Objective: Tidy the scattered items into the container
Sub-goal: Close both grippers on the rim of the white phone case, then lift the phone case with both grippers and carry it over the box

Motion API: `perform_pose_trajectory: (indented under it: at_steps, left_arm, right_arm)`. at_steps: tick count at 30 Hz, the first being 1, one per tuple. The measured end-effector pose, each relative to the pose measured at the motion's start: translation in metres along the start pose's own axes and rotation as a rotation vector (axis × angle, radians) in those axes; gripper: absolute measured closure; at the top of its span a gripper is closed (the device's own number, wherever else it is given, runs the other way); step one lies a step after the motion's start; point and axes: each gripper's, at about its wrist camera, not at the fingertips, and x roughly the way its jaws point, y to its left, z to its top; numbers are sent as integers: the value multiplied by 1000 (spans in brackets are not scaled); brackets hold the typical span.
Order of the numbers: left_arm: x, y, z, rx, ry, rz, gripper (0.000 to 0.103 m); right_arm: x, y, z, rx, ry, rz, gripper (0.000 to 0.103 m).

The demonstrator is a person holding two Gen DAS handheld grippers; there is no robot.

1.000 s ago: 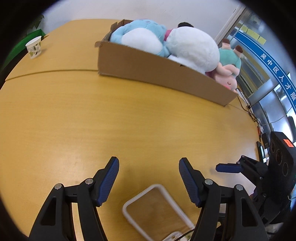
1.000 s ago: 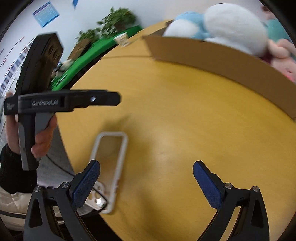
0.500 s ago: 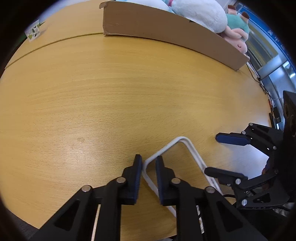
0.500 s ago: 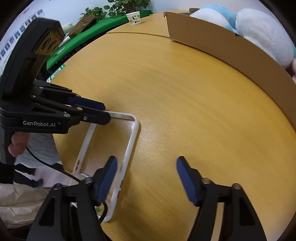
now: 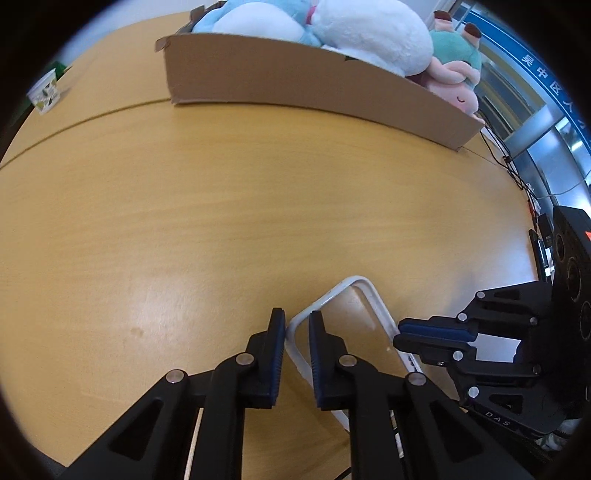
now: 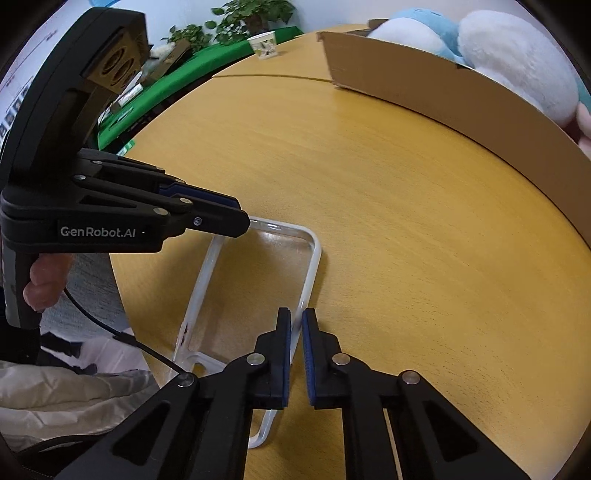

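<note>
Task looks mostly done, judging by layout: cardboard box [image 5: 317,85] at far side of worktop [image 5: 184,206] already holds several plush toys [image 5: 369,33], piled above its rim. Only loose item seen on the wood is a clear phone case w/ white rim [image 6: 258,280], at the near edge, so prob. the last thing to go in. Paper cup [image 5: 45,95] stands far off to the left; can't say if it counts as clutter.

Left gripper [image 5: 297,325]: fingers nearly closed, pinching the case's left rim between the pads, just below its far-left corner. Case runs fwd and to the right of that gripper. Right gripper [image 6: 296,325]: also nearly closed, clamped on the opposite long rim, w/ the case body stretching left and fwd of it. So both grippers hold the case, one per long side. Whether it's lifted or flat on the worktop – can't tell for sure; it looks low, close to the surface.

Left to do: lift case, carry fwd across the bare worktop to the box, which sits well apart ahead of both grippers, and let go inside.
</note>
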Motion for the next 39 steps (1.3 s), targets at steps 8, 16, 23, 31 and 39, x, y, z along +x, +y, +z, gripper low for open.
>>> perform_pose_trajectory:
  at_steps: [8, 16, 23, 31, 39]
  left_arm:
    - [3, -26, 38, 66, -41, -57, 92]
    - [-20, -60, 95, 173, -131, -81, 92]
    - [-48, -77, 140, 225, -220, -81, 94]
    - [-80, -84, 189, 239, -330, -57, 94]
    - [-103, -79, 246, 240, -407, -53, 95]
  right_arm:
    - [-28, -39, 5, 113, -93, -47, 98]
    - [-72, -68, 21, 126, -198, -149, 98]
    - [-119, -94, 56, 92, -290, -226, 98]
    - [-151, -107, 109, 12, -372, -300, 98]
    - [-171, -120, 171, -48, -427, -348, 98]
